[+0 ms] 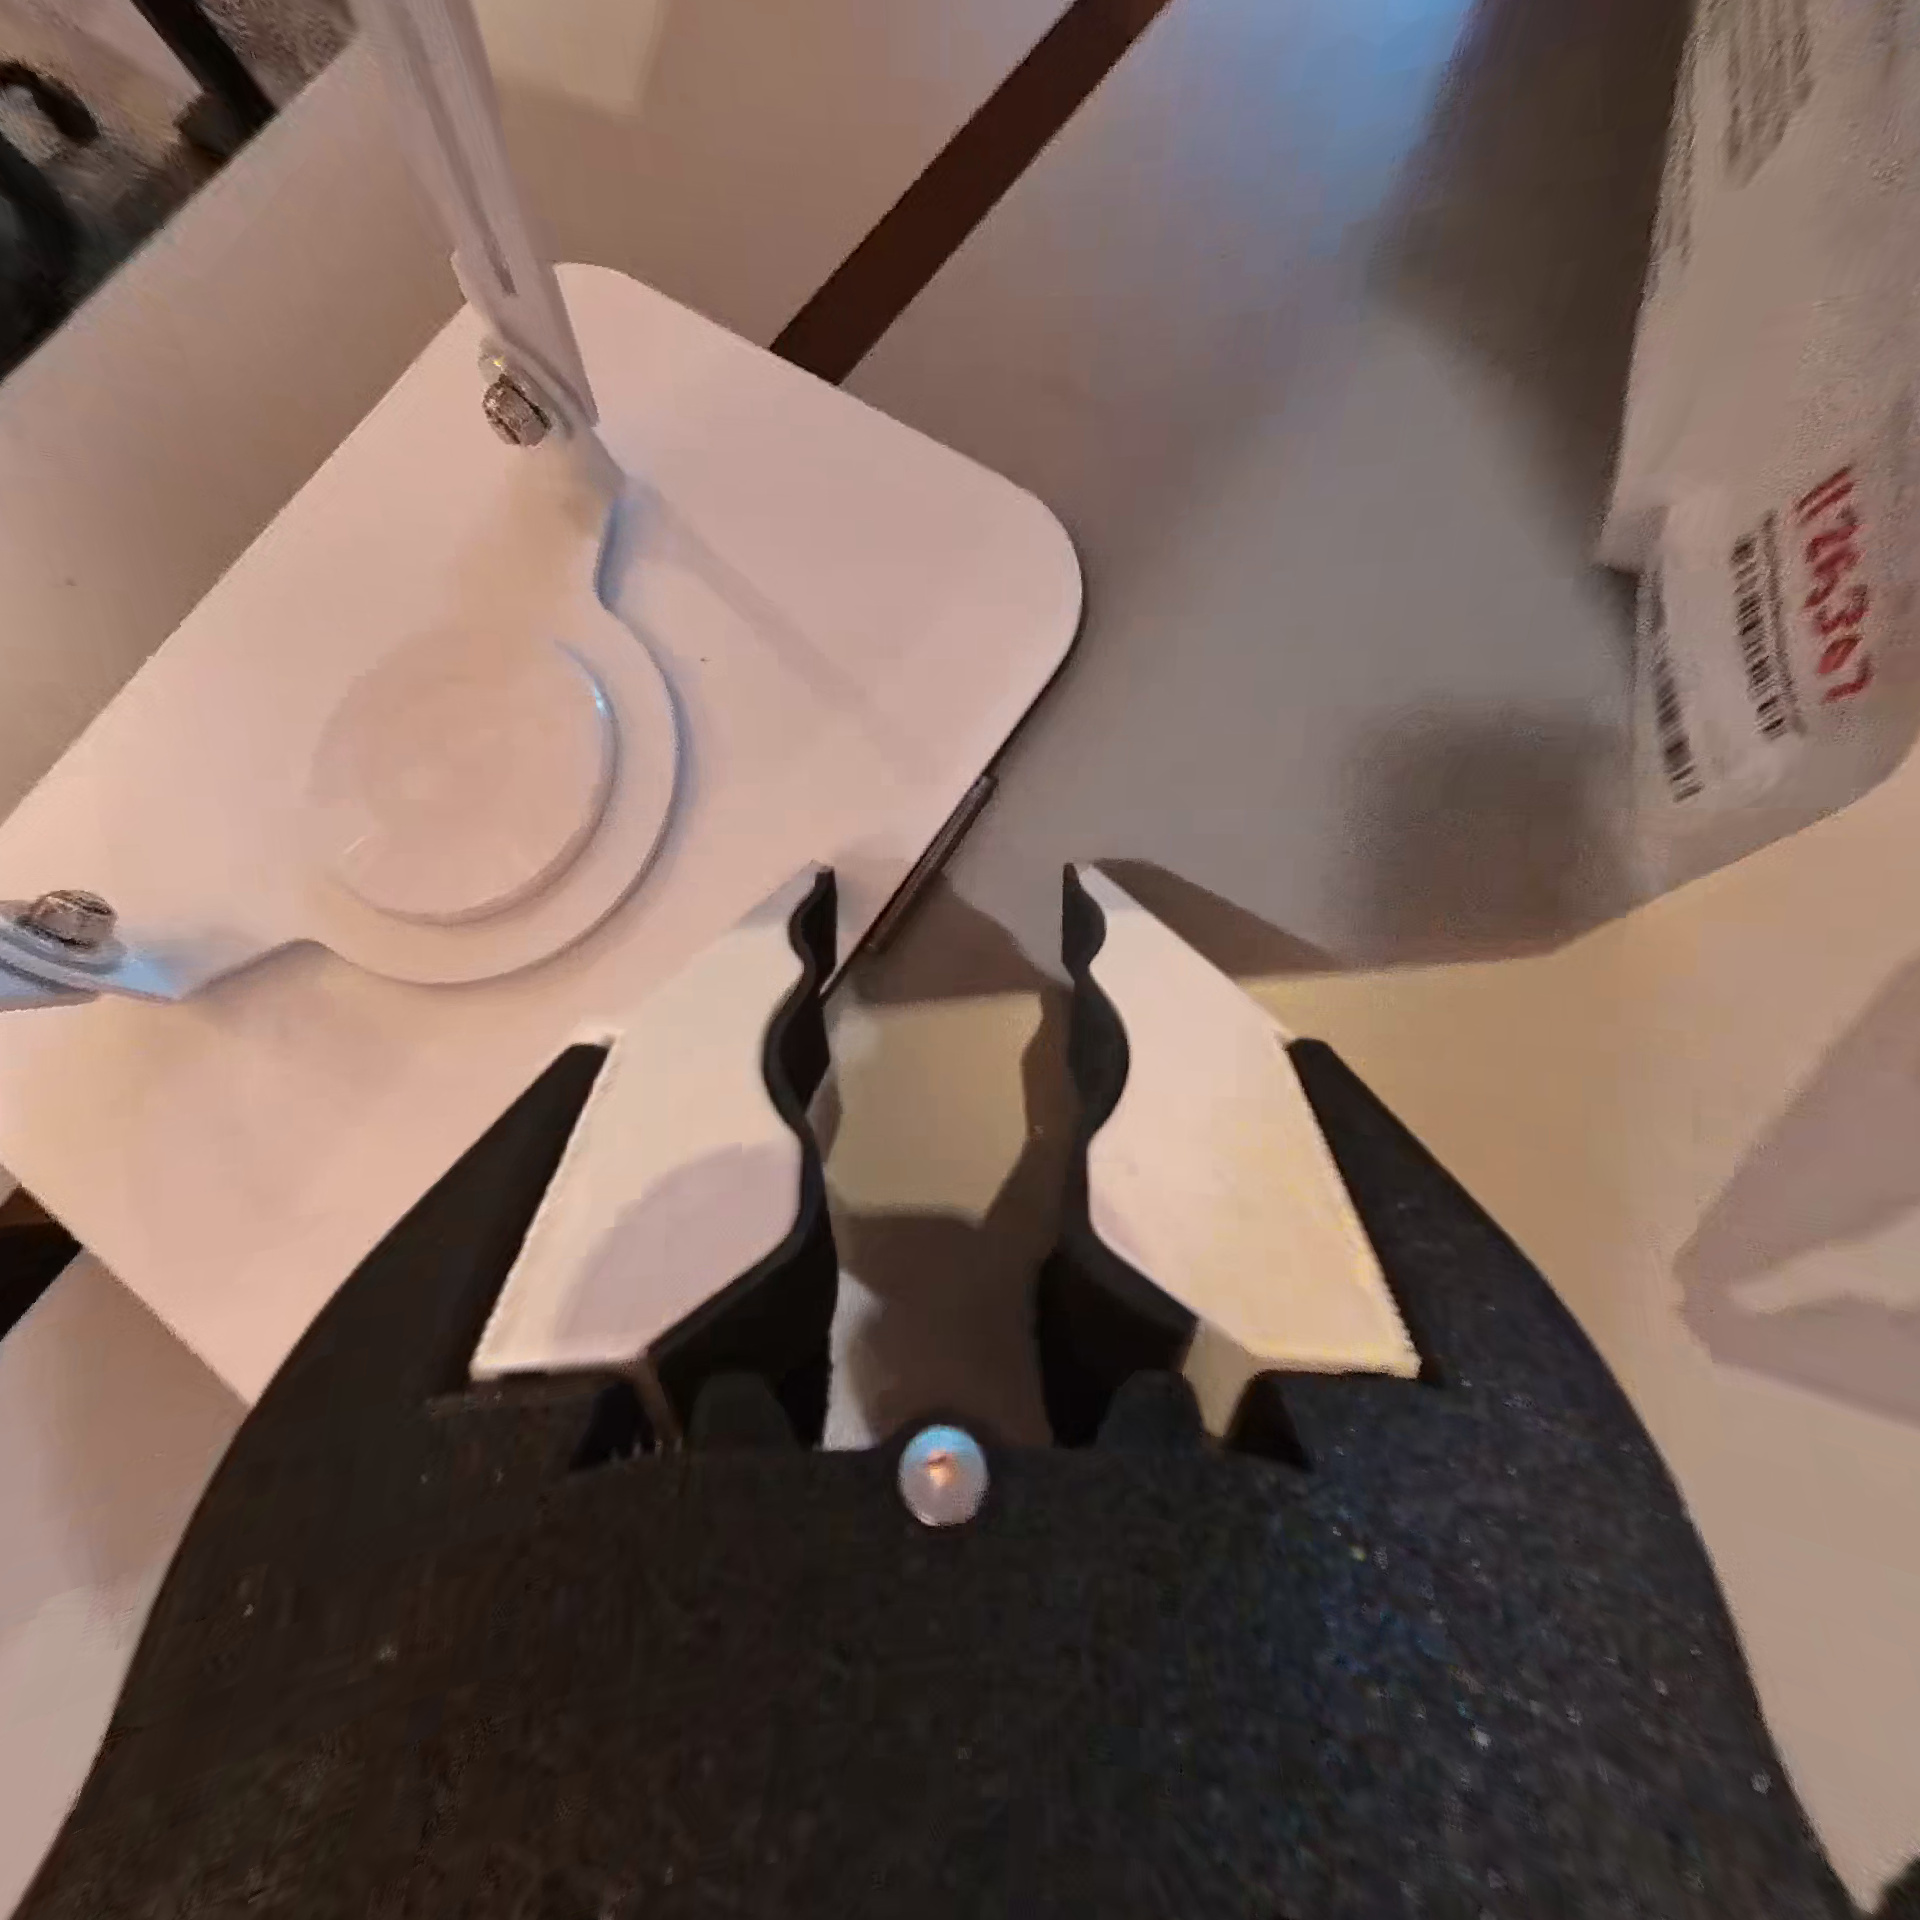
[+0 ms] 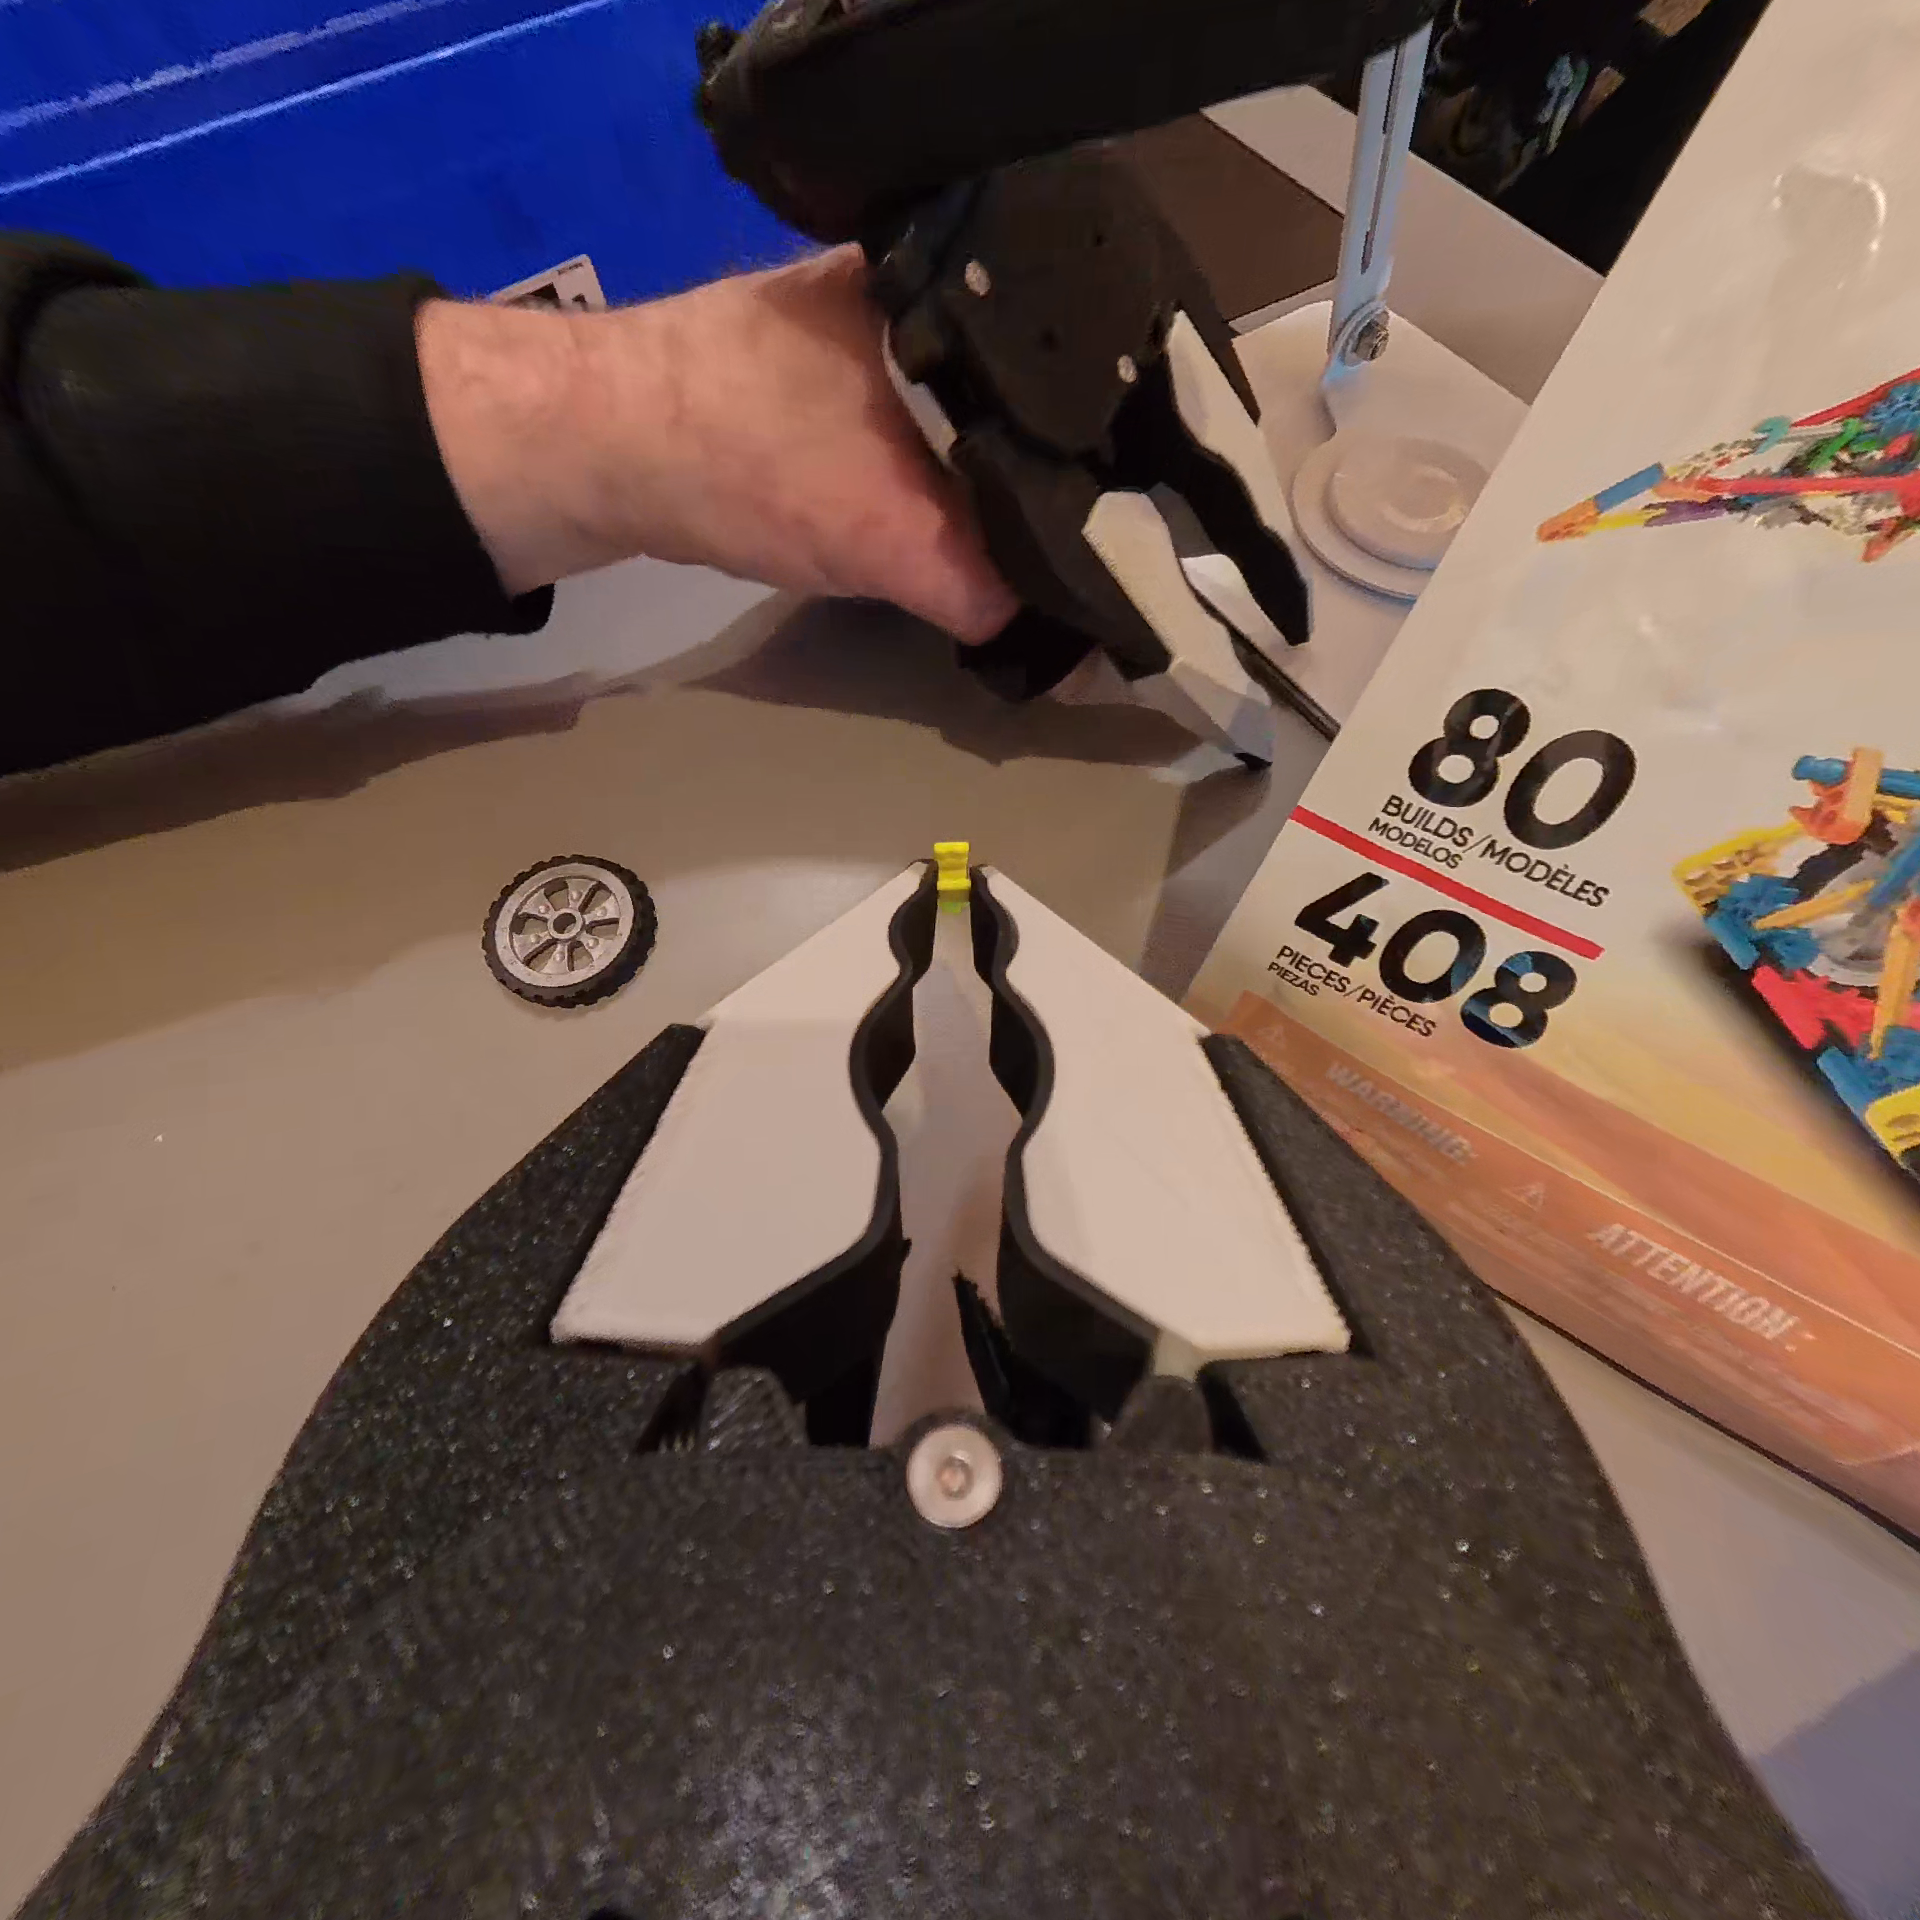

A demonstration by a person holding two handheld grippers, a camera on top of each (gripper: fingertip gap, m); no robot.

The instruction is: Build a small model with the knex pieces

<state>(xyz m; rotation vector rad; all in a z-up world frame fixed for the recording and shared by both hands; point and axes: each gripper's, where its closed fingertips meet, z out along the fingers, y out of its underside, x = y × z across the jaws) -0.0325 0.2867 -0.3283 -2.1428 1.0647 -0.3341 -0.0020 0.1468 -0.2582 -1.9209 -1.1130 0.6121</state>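
Observation:
My right gripper is shut on a small yellow-green plastic piece that sticks out past its fingertips, just above the grey table. My left gripper is open and empty, tips low over the table beside the white stand base. A thin dark rod lies along the base's edge, just ahead of the left finger. In the right wrist view a hand holds the left gripper with its tips near the rod. A small toy wheel with a silver hub lies flat to the left.
A large building-toy box stands at the right, close to both grippers; it also shows in the left wrist view. The white stand's upright arm rises from its base. A blue surface lies beyond the table. Tip to tip, the grippers are about 15 cm apart. The small toy wheel is about 12 cm from my right fingertips and 20 cm from my left.

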